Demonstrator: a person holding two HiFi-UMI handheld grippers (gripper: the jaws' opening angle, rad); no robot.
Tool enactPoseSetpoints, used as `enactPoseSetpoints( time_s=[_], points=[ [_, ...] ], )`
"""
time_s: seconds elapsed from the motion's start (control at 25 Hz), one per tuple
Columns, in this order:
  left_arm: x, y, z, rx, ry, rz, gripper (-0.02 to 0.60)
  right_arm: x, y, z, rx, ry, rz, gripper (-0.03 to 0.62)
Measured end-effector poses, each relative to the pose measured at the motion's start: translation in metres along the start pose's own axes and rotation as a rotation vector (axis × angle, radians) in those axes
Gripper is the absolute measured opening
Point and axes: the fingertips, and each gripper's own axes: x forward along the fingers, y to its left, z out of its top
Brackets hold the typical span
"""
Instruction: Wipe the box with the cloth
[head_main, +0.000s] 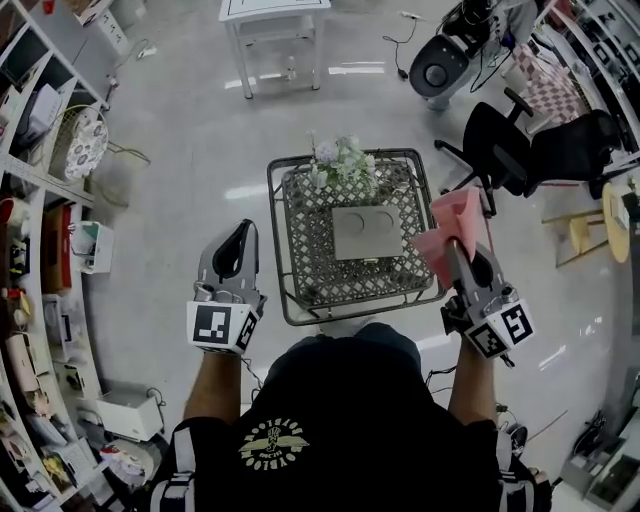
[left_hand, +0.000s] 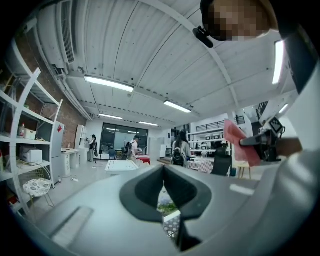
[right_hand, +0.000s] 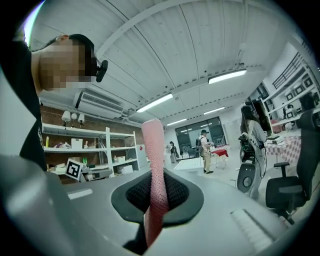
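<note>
In the head view a flat grey box (head_main: 366, 232) with two round dents lies on a small wire-mesh table (head_main: 292, 312) in front of me. My right gripper (head_main: 452, 246) hovers over the table's right edge, shut on a pink cloth (head_main: 455, 222) that sticks out past its tips. In the right gripper view the cloth (right_hand: 154, 172) stands upright between the closed jaws. My left gripper (head_main: 242, 232) is held left of the table with its jaws together and nothing in them. Through its thin slit (left_hand: 163, 192) the flowers show; the cloth (left_hand: 239, 142) appears at the right.
A bunch of pale flowers (head_main: 340, 162) stands at the table's far edge, behind the box. A black office chair (head_main: 520, 150) is to the right, a white table (head_main: 275, 20) farther back, and cluttered shelves (head_main: 40, 250) line the left. People stand far off in the room.
</note>
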Motion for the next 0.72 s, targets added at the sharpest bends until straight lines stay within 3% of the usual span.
enactPoseSetpoints(
  time_s=[0.16, 0.52, 0.72],
  points=[
    [0.019, -0.002, -0.011, -0.014, 0.022, -0.011, 0.000, 0.018, -0.010, -0.011, -0.020, 0.041, 0.017, 0.017],
    [0.056, -0.020, -0.034, -0.023, 0.074, 0.041, 0.000, 0.063, -0.031, -0.046, 0.056, 0.109, 0.143, 0.017],
    [0.069, -0.014, -0.058, -0.021, 0.122, 0.079, 0.000, 0.099, -0.045, -0.093, 0.063, 0.202, 0.198, 0.017]
  ],
)
